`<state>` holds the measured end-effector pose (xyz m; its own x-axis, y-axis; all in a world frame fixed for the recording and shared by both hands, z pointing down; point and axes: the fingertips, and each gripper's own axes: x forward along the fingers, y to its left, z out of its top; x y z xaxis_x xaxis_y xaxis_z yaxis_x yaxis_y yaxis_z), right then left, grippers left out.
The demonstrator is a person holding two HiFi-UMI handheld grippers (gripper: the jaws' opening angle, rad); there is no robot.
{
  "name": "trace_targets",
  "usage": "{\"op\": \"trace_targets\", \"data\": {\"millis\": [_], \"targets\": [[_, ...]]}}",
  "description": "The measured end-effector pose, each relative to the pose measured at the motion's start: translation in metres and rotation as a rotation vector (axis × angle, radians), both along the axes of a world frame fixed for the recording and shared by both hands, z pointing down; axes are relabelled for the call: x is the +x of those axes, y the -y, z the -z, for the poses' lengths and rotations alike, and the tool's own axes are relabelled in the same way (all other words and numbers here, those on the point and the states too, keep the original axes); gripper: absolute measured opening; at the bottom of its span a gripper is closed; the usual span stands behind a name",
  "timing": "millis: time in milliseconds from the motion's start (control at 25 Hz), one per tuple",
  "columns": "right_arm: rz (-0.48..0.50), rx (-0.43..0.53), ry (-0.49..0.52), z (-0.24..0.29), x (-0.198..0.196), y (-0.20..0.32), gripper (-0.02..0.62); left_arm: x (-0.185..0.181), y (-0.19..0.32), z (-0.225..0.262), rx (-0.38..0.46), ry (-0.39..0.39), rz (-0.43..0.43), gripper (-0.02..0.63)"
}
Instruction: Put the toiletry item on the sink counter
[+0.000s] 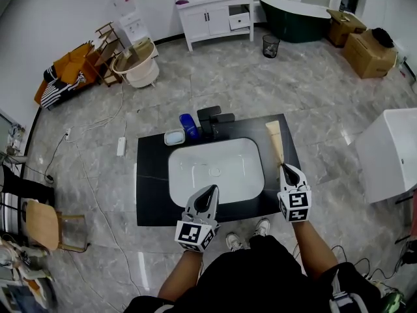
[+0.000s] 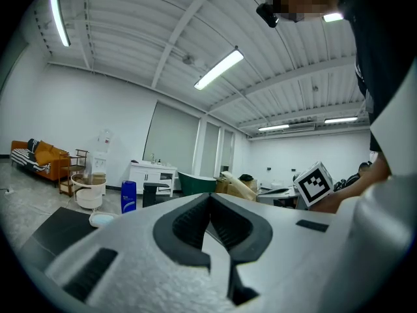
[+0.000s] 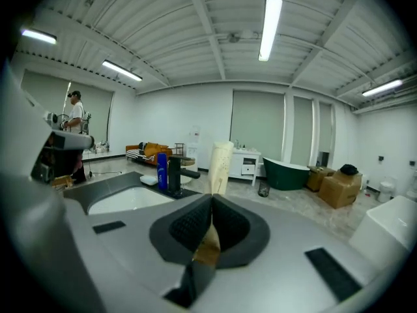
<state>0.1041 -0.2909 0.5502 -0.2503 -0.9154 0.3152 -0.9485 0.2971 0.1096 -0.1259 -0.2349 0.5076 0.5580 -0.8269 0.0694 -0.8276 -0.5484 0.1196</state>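
No print can be read anywhere. The blue bottle (image 1: 189, 126) at 11 o'clock of the basin (image 1: 216, 170) has a pale label too small to make out. The beige tube (image 1: 275, 139) shows no legible lettering. The cubes on both tools carry only black-and-white square patterns.

Both bare forearms reach from 6 o'clock toward 12. The right tongs (image 1: 290, 168) sit over the black worktop (image 1: 151, 175) at about 4 o'clock of the basin. They are clamped tight on the near end of the tube. The tube runs away toward 12 o'clock along the worktop's right strip, at 3 o'clock of the basin. I cannot tell whether its far end touches the surface.

The left tongs (image 1: 210, 191) hover at the basin's front rim, about 6 o'clock. Their tips are pressed together with nothing between them.
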Motion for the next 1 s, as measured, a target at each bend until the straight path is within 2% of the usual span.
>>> {"op": "trace_targets", "data": {"millis": [480,1000], "targets": [[-0.067,-0.254,-0.029,-0.109,0.032,0.016,0.009,0.005,0.004,-0.017,-0.039,0.015,0.007,0.009],[-0.087,-0.441,-0.095,-0.184,0.045,0.015,0.012,0.004,-0.004,-0.030,-0.069,0.034,0.022,0.009]]}}
